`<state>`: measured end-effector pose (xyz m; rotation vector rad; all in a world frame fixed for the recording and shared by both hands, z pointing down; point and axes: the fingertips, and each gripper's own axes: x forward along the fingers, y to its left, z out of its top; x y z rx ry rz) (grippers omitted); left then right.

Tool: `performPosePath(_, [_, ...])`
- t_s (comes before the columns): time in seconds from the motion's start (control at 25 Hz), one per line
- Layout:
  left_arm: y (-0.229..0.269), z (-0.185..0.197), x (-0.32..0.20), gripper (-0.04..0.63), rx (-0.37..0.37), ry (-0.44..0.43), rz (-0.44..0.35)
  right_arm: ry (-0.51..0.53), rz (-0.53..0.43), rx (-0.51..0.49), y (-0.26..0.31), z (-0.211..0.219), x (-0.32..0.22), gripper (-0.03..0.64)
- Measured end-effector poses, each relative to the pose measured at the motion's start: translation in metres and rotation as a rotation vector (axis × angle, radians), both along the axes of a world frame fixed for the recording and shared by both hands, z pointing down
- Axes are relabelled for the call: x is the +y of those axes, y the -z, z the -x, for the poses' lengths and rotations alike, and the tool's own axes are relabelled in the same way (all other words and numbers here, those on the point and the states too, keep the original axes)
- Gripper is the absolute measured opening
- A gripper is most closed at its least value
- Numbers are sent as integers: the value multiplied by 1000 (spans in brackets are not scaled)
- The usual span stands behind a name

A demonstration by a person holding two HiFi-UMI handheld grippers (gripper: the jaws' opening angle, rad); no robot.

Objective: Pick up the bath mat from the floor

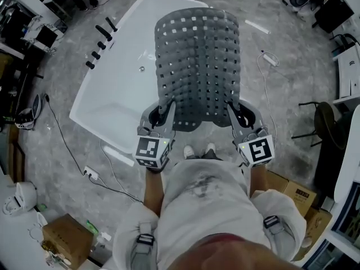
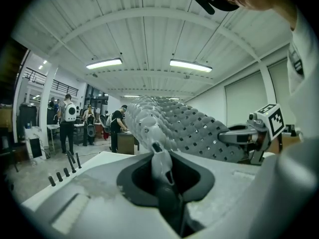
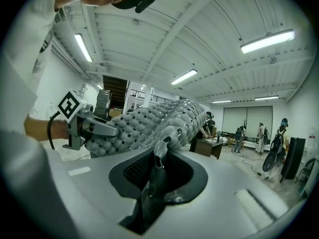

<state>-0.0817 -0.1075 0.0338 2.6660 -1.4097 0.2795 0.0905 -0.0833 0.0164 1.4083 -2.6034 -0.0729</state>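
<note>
One bath mat [image 1: 198, 66] is held up off the floor [image 1: 292, 94], stretched out from the person over the near right end of the bathtub [image 1: 121, 97]. It is grey and looks rubbery and flexible. Its surface is pebbled with rounded bumps and pierced by regular rows of small square holes, and it bows into a humped arch along its length.

Two claws carry it, one at each near corner. The left claw [image 1: 167, 110] is pinched narrow on the mat's near left corner, and the right claw [image 1: 232, 111] is pinched narrow on the near right corner.

The single bathtub is white, glossy and smooth, with rounded corners and a row of five dark fittings [image 1: 100, 45] along its left rim. The floor is mottled grey, like stone. Two white shoes [image 1: 189, 151] show just under the mat's near edge.
</note>
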Motion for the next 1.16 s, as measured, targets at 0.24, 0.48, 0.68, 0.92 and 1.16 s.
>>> performPosePath(0.24, [19, -10, 18, 55, 3, -13, -15, 9, -11, 5, 19, -9, 15, 54])
performPosePath(0.48, [15, -11, 25, 55, 1, -1, -10, 18, -3, -6, 15, -10, 18, 54])
performPosePath(0.68, [17, -16, 31, 55, 5, 7, -9, 34, -9, 17, 17, -15, 22, 54])
performPosePath(0.92, [15, -18, 26, 55, 7, 14, -5, 35, -8, 18, 16, -17, 17, 54])
performPosePath(1.16, [8, -19, 25, 55, 6, 13, 2, 39, -9, 22, 10, -18, 17, 54])
